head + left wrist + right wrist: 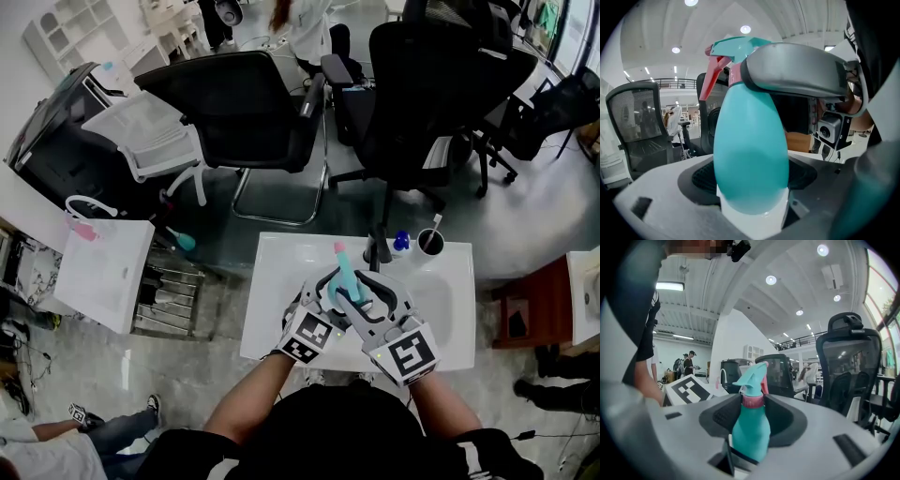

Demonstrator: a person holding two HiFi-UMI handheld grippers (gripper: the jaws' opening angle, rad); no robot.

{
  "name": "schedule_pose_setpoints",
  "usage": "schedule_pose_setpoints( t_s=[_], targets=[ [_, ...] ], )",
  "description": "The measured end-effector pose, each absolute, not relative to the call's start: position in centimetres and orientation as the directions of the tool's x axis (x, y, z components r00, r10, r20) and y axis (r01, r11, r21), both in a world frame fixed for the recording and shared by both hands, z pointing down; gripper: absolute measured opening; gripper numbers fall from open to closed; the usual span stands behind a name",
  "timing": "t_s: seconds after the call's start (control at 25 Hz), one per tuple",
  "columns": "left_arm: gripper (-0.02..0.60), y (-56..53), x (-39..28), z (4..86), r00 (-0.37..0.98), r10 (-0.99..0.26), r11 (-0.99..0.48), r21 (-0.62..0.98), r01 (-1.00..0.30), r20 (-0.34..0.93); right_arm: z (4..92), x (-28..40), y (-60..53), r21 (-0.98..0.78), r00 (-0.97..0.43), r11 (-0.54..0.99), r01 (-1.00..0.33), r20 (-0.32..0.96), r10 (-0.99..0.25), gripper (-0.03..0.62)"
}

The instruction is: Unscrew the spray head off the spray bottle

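Note:
I hold a teal spray bottle [344, 274] above the white table [452, 286], its spray head pointing away from me. In the left gripper view its body [750, 154] fills the space between my jaws, and my left gripper [328, 298] is shut on it low down. The teal spray head [736, 46] with its pink trigger [710, 77] rises above. My right gripper [362, 291] comes in from the right at the neck. In the right gripper view both pads meet the pink collar [753, 401], so the right gripper [753, 404] is shut on the spray head's collar.
At the table's far edge stand a black cup [431, 242] and a small blue-capped bottle [401, 242]. Black office chairs [239, 112] [441, 84] stand beyond the table. A white cart [103, 272] is at the left, a reddish stool [532, 305] at the right.

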State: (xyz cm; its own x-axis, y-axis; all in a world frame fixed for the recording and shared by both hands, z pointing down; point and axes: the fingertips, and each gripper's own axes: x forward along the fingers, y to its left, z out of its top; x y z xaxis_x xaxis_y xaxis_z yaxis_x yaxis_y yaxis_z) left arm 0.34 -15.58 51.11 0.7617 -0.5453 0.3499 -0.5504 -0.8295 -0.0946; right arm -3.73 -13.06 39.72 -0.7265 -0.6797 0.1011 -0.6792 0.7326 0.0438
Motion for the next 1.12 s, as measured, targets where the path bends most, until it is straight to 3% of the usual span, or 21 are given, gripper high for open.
schedule_pose_setpoints(
  t_s=[0.44,0.92,1.12],
  targets=[
    [0.408,-14.6,0.3,49.7,0.796,-0.494,-0.866,-0.118,-0.485,0.35,38.5,-3.5,-11.5,0.061,-0.801,0.806,-0.589,0.087,-0.592,0.135],
    [0.408,-9.6,1.9,48.0,0.939,-0.128,-0.987,-0.135,-0.089,0.319,36.7,-3.3,-8.3,0.049,-0.952,0.953,-0.299,0.051,-0.301,0.133],
    [0.408,-9.8,1.9,47.8,0.941,-0.131,-0.989,-0.106,-0.103,0.313,36.7,-3.3,-8.5,0.075,-0.956,0.955,-0.288,0.041,-0.291,0.137]
  ],
)
